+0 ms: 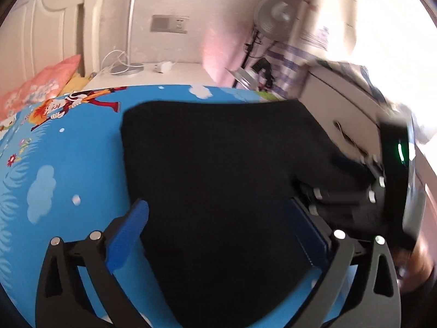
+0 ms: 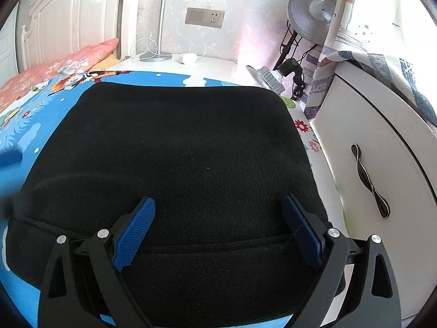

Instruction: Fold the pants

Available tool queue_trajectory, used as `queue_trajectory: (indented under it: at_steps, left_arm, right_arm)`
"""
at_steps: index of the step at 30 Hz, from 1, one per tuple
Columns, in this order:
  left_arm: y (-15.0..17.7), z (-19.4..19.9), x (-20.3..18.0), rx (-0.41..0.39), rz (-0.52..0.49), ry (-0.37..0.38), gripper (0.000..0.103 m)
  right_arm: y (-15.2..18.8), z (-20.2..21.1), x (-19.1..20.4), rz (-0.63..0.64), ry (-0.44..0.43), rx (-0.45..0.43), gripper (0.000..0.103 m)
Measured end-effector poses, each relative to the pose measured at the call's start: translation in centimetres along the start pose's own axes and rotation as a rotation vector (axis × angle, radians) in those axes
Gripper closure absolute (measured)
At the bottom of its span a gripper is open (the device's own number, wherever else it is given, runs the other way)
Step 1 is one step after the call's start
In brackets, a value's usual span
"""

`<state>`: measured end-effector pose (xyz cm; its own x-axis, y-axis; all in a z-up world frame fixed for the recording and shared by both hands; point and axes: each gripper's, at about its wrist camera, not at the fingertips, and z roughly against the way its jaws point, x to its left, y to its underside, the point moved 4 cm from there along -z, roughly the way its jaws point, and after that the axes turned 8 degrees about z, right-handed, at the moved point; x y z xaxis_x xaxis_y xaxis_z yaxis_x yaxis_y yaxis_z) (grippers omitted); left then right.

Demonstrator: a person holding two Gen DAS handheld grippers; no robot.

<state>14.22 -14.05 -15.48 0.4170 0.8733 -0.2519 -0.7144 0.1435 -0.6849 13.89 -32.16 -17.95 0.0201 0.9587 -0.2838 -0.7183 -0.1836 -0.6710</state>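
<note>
Two grippers, both with jaws spread wide and nothing pinched: the right gripper (image 2: 218, 227) hovers directly over the near portion of the black pants (image 2: 174, 147), its blue pads (image 2: 135, 233) straddling a seam line that runs crosswise, while the left gripper (image 1: 218, 235) sits over the garment's left part, one pad above cloth and the other at its edge. The pants lie as a folded, roughly square bundle on the blue cartoon bedsheet (image 1: 54, 164), close to the bed's right edge beside the white cabinet (image 2: 382, 142), far edge towards the nightstand (image 2: 207, 68). Judged nearer the fold line: the right gripper, which appears in the left view as a blurred black body (image 1: 382, 191) at the bundle's right edge.
</note>
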Motion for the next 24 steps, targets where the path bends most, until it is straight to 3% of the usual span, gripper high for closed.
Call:
queue_trajectory:
  at_steps: [2,5,15,22,24]
  left_arm:
    - [1.9,-1.3,-0.3,0.062,-0.052,-0.027,0.002]
    - [2.7,-1.3,0.3,0.056,0.020,-0.017,0.002]
    - [2.7,-1.3,0.4,0.077,0.002,-0.050,0.001]
    - [2.9,-1.3,0.2,0.075,-0.015,-0.062,0.001]
    - [2.9,-1.4,0.2,0.074,-0.018,-0.064,0.001]
  right_arm:
    - [0.1,0.1,0.0,-0.007,0.005,-0.001,0.013]
    - [0.0,0.5,0.4,0.001,0.034,-0.003,0.013]
    - [-0.3,0.6,0.1,-0.045,0.045,0.022,0.011]
    - [-0.8,3.1,-1.3,-0.181,-0.011,-0.031,0.012]
    - [-1.0,3.9,-2.0,-0.207,0.026,-0.043,0.012]
